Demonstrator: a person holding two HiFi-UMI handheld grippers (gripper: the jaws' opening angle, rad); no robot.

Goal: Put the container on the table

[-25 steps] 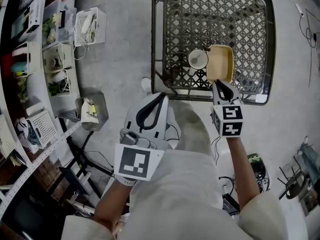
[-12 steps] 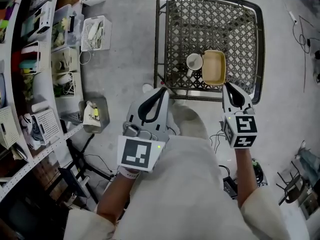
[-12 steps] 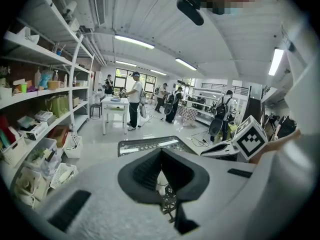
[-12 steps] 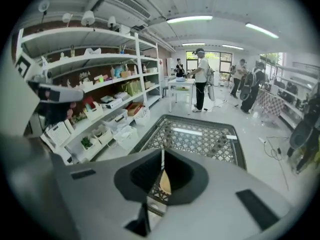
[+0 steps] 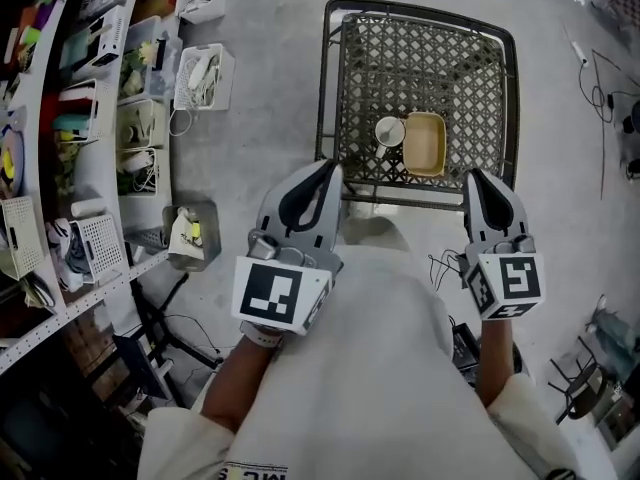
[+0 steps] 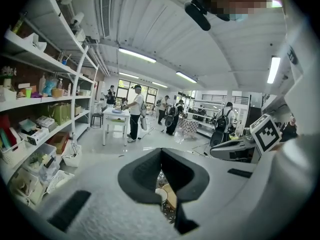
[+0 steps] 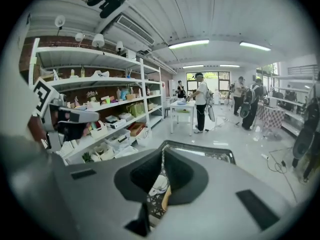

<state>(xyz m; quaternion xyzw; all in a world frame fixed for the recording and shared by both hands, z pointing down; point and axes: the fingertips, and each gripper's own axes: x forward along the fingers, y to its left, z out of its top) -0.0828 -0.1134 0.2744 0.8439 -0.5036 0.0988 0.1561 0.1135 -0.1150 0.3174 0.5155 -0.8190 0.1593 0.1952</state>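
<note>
A tan rectangular container [image 5: 425,144] rests on the dark wicker table [image 5: 430,48], near its front edge. A white cup [image 5: 390,131] stands right beside it on the left. My right gripper [image 5: 473,175] is shut and holds nothing, pulled back just off the table's front rim. My left gripper [image 5: 330,165] is also shut and empty, at the table's front left corner. In the left gripper view the left gripper [image 6: 161,150] shows the cup [image 6: 160,195] and container [image 6: 171,196] through its loop. The right gripper [image 7: 163,150] frames the cup [image 7: 159,184] the same way.
Shelving with bins [image 5: 90,118] runs along the left. A white basket [image 5: 205,76] and a metal tray [image 5: 188,233] lie on the floor beside it. Cables [image 5: 600,78] trail on the floor at right. People stand round a white table [image 7: 182,106] far off.
The right gripper has left the container's near edge and drawn back toward me. The container stays on the table by the cup. Head view has risen away.
</note>
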